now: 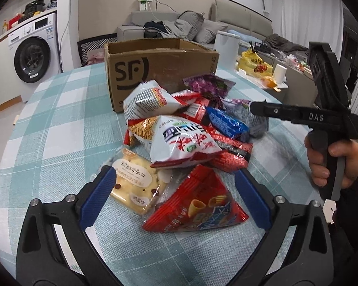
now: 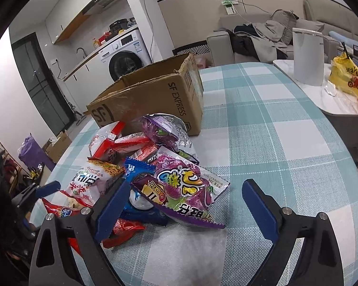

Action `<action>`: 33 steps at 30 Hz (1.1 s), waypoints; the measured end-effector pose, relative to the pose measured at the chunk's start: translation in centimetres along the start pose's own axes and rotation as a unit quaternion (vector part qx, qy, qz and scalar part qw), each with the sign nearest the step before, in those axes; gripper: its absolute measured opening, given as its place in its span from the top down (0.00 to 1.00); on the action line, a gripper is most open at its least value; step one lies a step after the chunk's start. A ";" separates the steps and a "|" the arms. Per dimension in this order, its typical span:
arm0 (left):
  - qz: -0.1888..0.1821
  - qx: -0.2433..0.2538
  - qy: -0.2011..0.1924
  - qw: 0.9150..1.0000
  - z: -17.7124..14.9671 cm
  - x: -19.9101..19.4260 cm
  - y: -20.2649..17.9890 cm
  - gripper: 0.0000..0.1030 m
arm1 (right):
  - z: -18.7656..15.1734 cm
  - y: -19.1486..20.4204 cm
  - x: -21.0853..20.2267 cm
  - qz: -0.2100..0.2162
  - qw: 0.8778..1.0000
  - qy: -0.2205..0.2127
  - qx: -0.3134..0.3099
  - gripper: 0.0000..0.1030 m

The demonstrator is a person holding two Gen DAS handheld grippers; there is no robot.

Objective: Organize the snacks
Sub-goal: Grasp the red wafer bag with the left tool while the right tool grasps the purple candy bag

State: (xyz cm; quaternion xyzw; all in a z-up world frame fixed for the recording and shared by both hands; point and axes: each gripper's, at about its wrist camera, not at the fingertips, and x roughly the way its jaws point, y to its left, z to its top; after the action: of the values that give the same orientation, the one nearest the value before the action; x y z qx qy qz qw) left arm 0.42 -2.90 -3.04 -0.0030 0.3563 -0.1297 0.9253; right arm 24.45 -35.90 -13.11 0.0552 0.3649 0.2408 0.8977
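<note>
A heap of snack packets lies on the checked tablecloth in front of an open cardboard box [image 1: 155,66], which also shows in the right wrist view [image 2: 152,95]. My left gripper [image 1: 176,195] is open just above a red triangular chip packet [image 1: 198,205] and a yellow cake packet [image 1: 136,183]. A white and red packet [image 1: 181,140] tops the heap. My right gripper [image 2: 186,205] is open around a purple candy packet [image 2: 183,188], with a blue packet [image 2: 138,169] under its left finger. The right gripper's side [image 1: 298,115] also shows in the left wrist view.
A white cylinder appliance [image 2: 307,54] and a yellow plastic bag [image 2: 348,76] stand on a side table at the right. The tablecloth [image 2: 274,143] stretches right of the heap. A washing machine [image 1: 33,52] and a sofa stand behind the table.
</note>
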 end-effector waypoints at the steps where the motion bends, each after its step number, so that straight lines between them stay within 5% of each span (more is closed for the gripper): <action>1: -0.005 0.002 0.004 1.000 -0.1 0.2 -0.1 0.07 | 0.0 -0.1 0.1 0.001 1.000 0.002 0.004 0.07; 14: -0.038 0.043 0.040 0.998 -0.7 1.6 -2.1 0.46 | 0.1 -0.9 2.3 0.020 0.998 0.034 0.042 0.21; 24: -0.038 0.060 0.034 0.997 -0.8 1.0 -2.6 0.58 | -0.2 0.0 2.4 0.018 0.999 0.038 0.024 0.47; 33: -0.045 0.049 0.023 0.998 -0.4 0.1 -2.1 0.66 | -0.6 -0.5 0.8 0.029 0.999 0.020 0.030 0.51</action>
State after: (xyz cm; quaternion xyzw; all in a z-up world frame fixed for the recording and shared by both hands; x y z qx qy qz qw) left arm -0.27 -4.92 -3.24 0.0292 0.3698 -0.1888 0.9092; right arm 24.70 -35.99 -14.20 0.0880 0.3882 0.2564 0.8808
